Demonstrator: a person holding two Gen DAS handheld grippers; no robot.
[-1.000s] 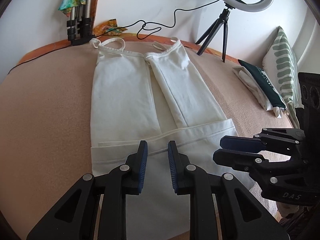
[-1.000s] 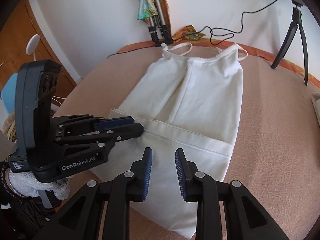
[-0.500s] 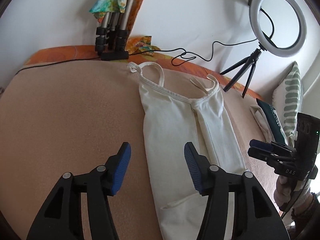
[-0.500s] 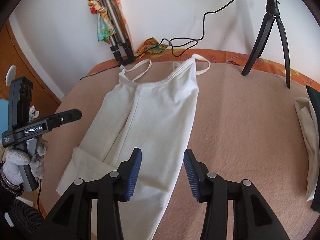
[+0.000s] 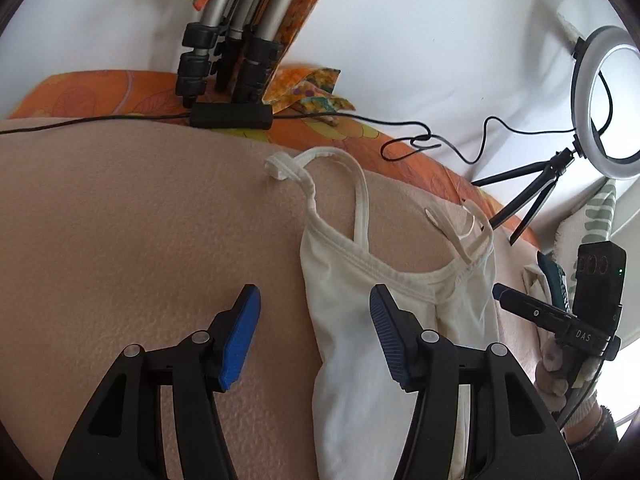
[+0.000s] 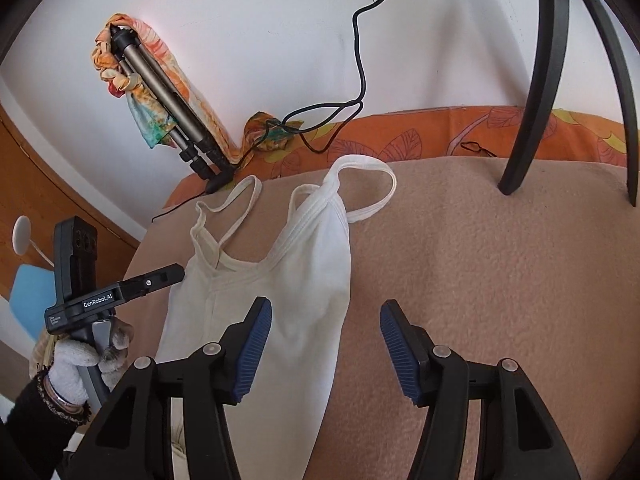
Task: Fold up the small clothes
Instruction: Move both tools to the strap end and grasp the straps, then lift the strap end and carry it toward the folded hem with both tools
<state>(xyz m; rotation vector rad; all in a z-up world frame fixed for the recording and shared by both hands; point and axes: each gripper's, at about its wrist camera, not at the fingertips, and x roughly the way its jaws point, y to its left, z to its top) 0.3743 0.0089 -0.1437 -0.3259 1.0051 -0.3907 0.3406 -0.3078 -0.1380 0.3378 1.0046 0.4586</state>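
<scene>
Cream cotton camisole top with thin shoulder straps, spread lengthwise on a beige fleece blanket, sides apparently turned in toward a centre seam, so a first narrowing fold judged done. Left gripper poised low above the top's left edge near the neckline, blue-padded jaws spread wide, nothing held. Right gripper likewise wide open and empty, its left pad over the top's right side, its right pad over bare blanket. Left-hand strap trailing loose ahead of the left gripper; right-hand strap looped ahead of the right one. Hem end out of view behind both grippers, so any fold there impossible to confirm. Likely remaining: straps tucked in, upper half brought down over the lower. Black ring-light tripod and folded metal tripod beyond the blanket's far edge.
</scene>
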